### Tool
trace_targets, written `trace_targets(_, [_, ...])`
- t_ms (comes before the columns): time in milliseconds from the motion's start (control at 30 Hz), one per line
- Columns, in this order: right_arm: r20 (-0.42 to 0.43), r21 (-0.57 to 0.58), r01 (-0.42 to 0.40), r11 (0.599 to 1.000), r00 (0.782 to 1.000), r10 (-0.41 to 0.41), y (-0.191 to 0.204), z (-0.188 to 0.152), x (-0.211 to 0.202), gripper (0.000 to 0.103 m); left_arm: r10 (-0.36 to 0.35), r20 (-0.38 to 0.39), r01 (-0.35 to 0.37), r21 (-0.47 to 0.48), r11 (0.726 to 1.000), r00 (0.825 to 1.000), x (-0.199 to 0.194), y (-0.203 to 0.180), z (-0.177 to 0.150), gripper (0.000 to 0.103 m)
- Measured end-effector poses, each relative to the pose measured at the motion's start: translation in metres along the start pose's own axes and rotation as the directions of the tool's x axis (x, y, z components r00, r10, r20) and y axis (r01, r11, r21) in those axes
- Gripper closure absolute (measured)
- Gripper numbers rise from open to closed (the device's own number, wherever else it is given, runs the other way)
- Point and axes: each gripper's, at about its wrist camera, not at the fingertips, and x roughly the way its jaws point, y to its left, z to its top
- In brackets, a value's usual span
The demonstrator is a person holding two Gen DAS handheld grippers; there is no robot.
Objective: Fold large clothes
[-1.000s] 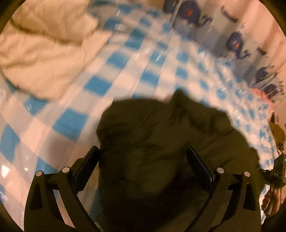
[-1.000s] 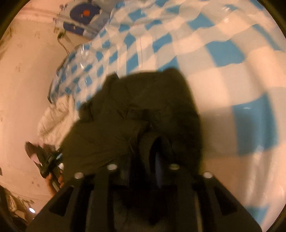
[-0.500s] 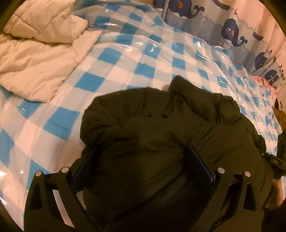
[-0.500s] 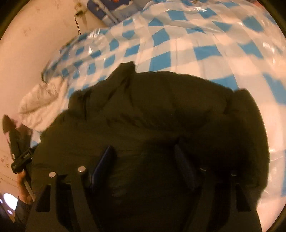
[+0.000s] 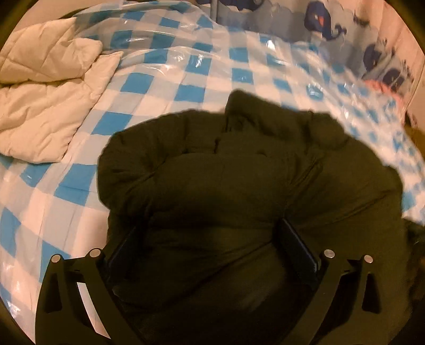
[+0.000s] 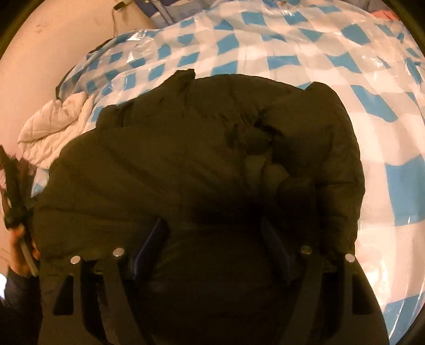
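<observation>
Left gripper (image 5: 209, 238) nearest, fingers spread wide, straddling the near edge of the dark puffer jacket (image 5: 239, 172); whether fabric was pinched, cannot tell. Right gripper (image 6: 215, 238) likewise spread, over the same near edge. Jacket lay on the bed (image 5: 164, 79), bulk running straight ahead from both grippers, long axis roughly left to right, collar end far. Neither hand clearly nearer. Beyond, left: a cream quilt (image 5: 47, 100), apart from the jacket. Far right: whale-print curtain (image 5: 332, 24). A second earlier the right gripper was clamped on a bunched fold; since then it had opened, and the jacket lay flatter and broader.
</observation>
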Motion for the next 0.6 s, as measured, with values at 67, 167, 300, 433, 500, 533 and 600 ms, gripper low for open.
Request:
trace_targets(67, [-0.003,0.016,0.002,1.000,1.000,-0.001,0.006,0.000,-0.017,0.030,0.008,-0.015,-0.008,0.009,1.000,1.000,-0.006,-0.001,0.001,0.008])
trace_targets(167, [0.065,-0.018,0.009,1.000,0.998,-0.008,0.015,-0.016,-0.054,0.027,-0.038,0.021,0.039,-0.027,0.999,0.999,-0.027,0.004,0.002,0.008])
trace_targets(300, [-0.006,-0.012,0.058,0.998,0.998,-0.058,-0.003,-0.035,-0.035,0.025,-0.044,0.030,0.044,-0.004,0.999,0.999,-0.029,0.000,-0.001,0.008])
trace_targets(433, [-0.036,-0.040,0.104,0.994,0.994,-0.106,0.005,-0.032,-0.025,0.021,0.005,-0.022,-0.004,0.059,0.998,1.000,0.001,-0.007,-0.009,0.008])
trace_targets(500, [-0.038,-0.009,0.047,0.999,0.998,-0.047,0.012,-0.036,-0.049,0.021,-0.050,0.002,0.049,0.039,0.998,0.999,-0.027,0.002,-0.010,0.008])
trace_targets(533, [-0.008,-0.005,-0.007,1.000,1.000,0.007,0.015,-0.045,-0.076,0.021,-0.079,0.029,0.079,0.008,0.997,0.996,-0.045,0.011,-0.012,0.008])
trace_targets(600, [0.009,-0.005,-0.065,0.998,0.998,0.065,0.016,-0.066,-0.116,0.016,-0.139,0.083,0.145,-0.075,0.987,0.987,-0.087,0.036,-0.025,0.008])
